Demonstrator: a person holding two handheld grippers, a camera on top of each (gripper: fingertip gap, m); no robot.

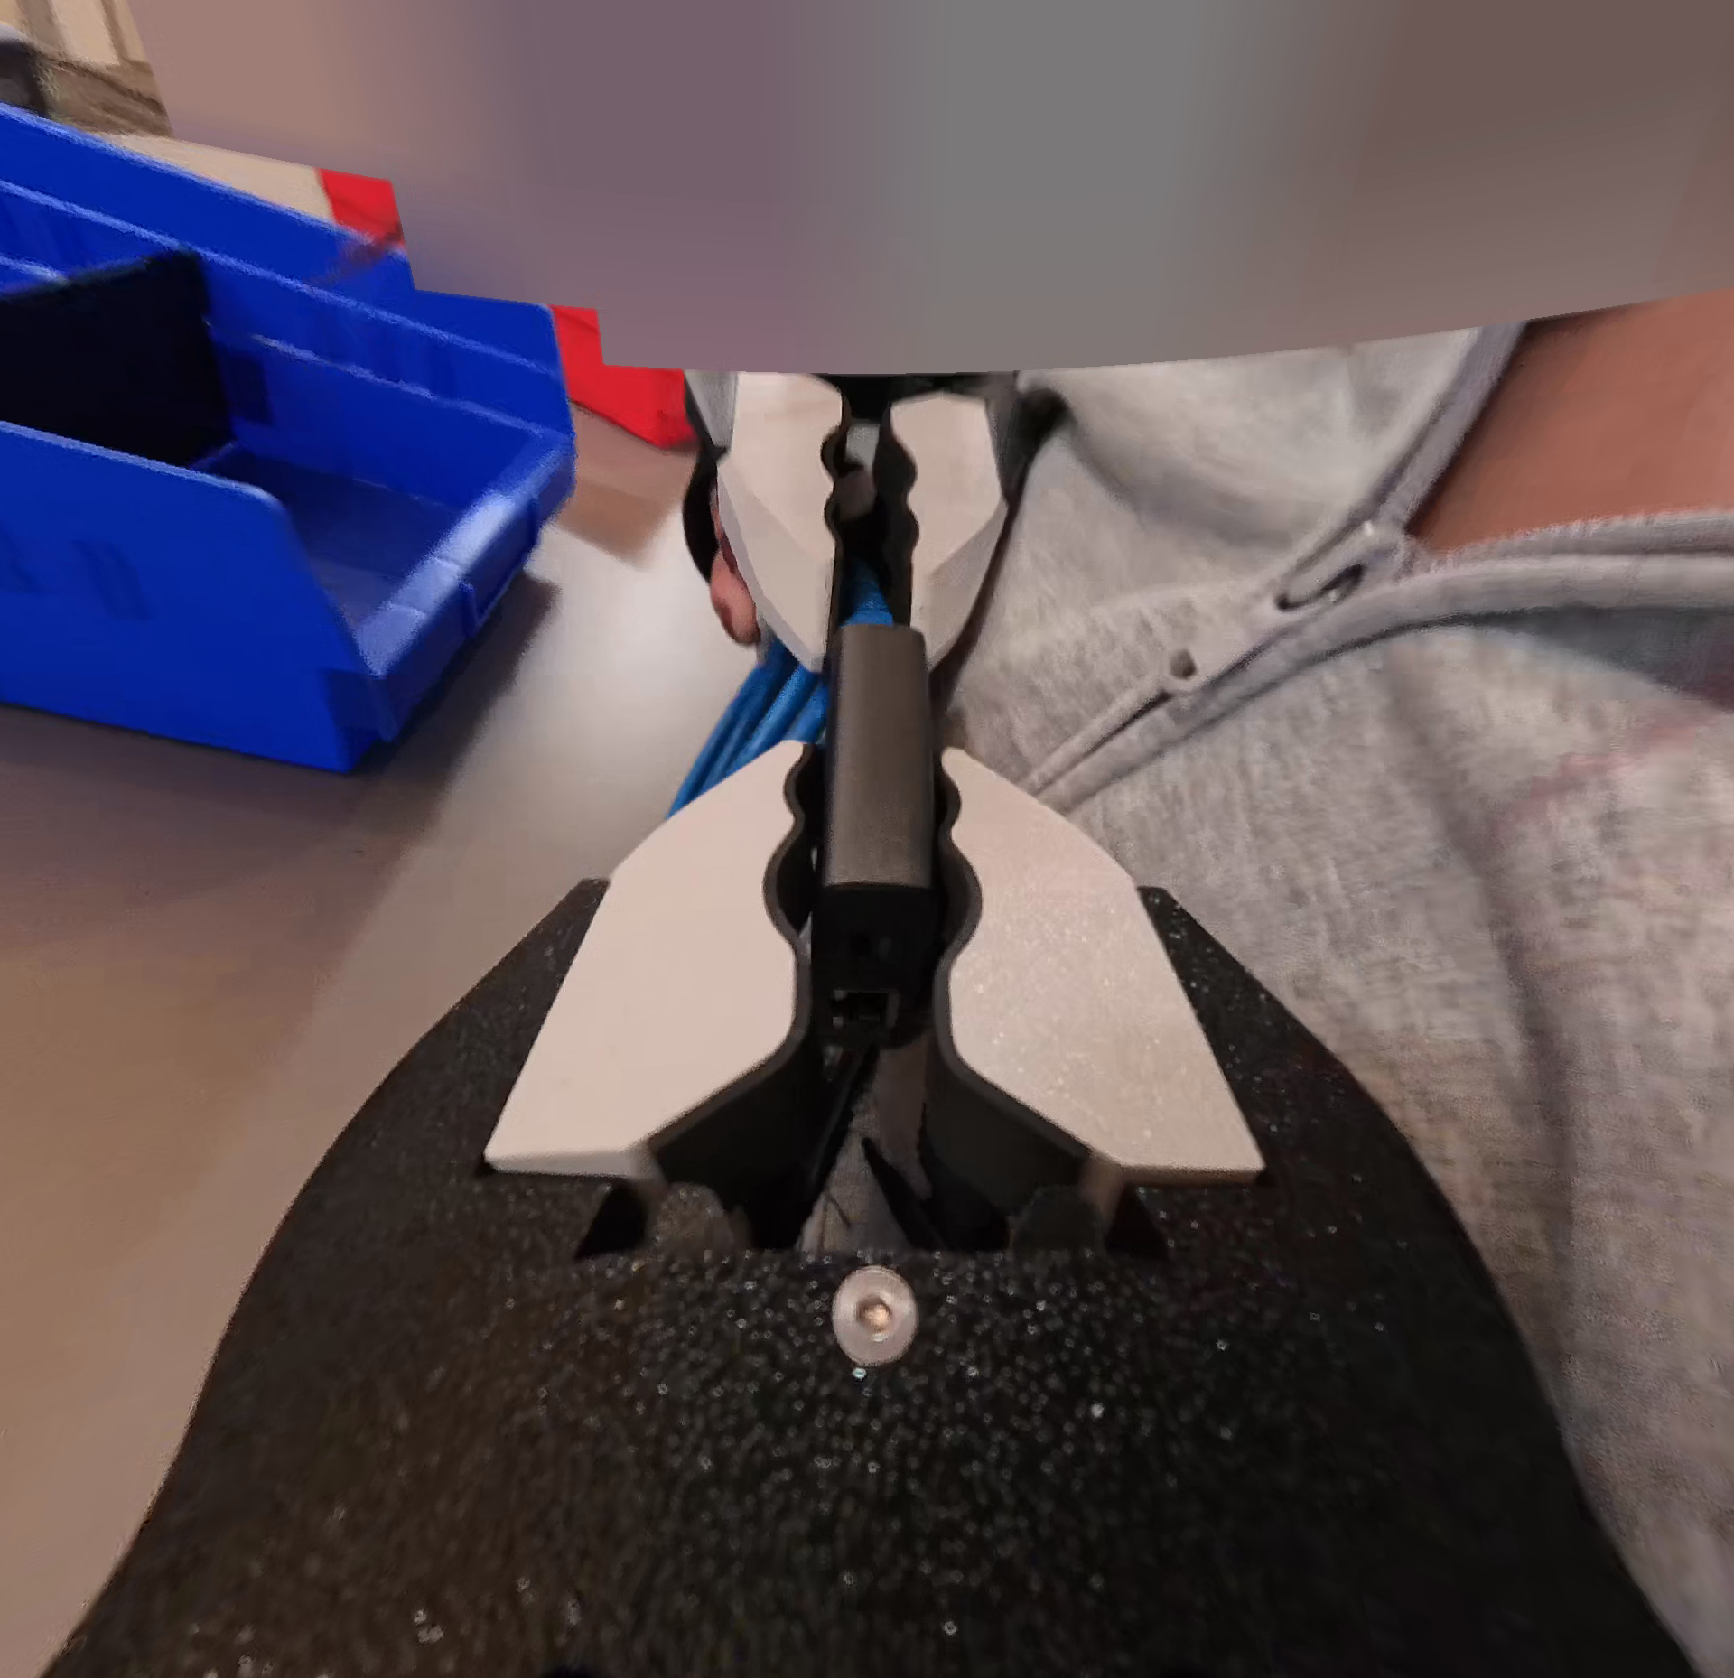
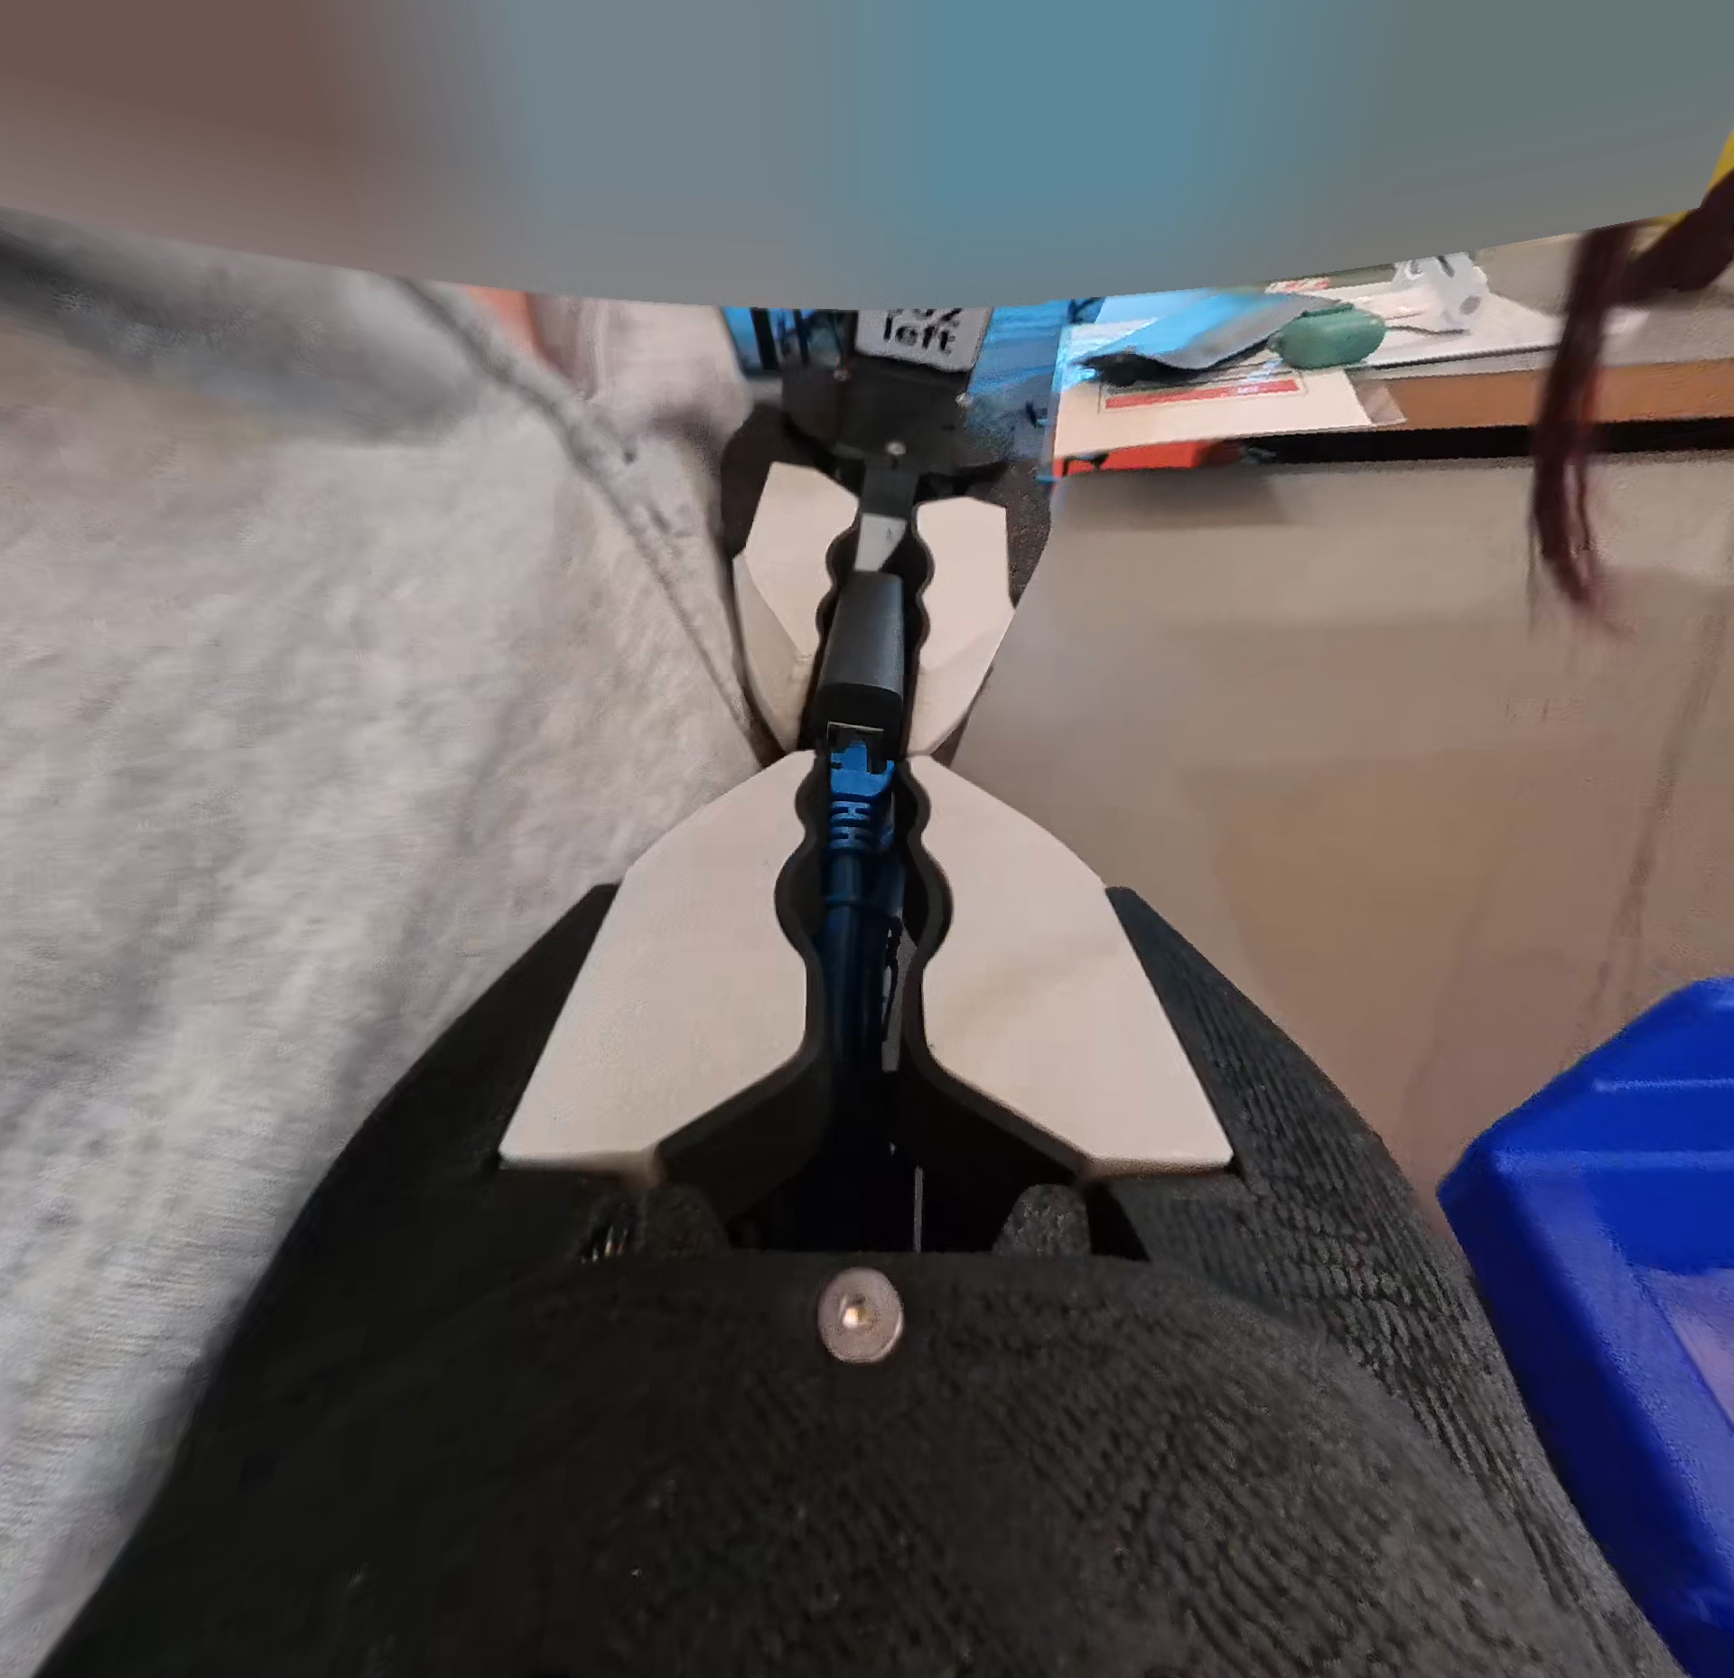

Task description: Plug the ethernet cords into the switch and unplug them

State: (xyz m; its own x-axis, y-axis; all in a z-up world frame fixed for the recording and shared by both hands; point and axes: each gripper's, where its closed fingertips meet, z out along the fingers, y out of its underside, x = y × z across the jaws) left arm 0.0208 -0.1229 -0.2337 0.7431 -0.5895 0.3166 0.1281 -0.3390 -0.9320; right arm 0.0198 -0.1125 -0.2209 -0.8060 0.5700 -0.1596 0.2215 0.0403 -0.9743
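Note:
My left gripper (image 1: 873, 770) is shut on a black switch block (image 1: 877, 788) that lies lengthwise between its fingers and sticks out past the tips. My right gripper (image 2: 859, 770) is shut on the blue ethernet cord's plug (image 2: 854, 812), with the cord running back between its fingers. The two grippers meet tip to tip. In the right wrist view the plug's clear tip sits in the port at the end of the switch block (image 2: 863, 638), held by the left gripper (image 2: 861, 737). In the left wrist view the right gripper (image 1: 868, 601) faces me, with blue cord (image 1: 751, 732) hanging below it.
Blue bins (image 1: 235, 526) and a red bin (image 1: 619, 385) stand on the table (image 1: 281, 882) at the left. A person in a grey hoodie (image 1: 1314, 835) is close behind both grippers. A blue bin (image 2: 1614, 1258) is at the lower right, and a cluttered desk (image 2: 1267, 385) farther back. Left and right tips are no more than a few centimetres apart.

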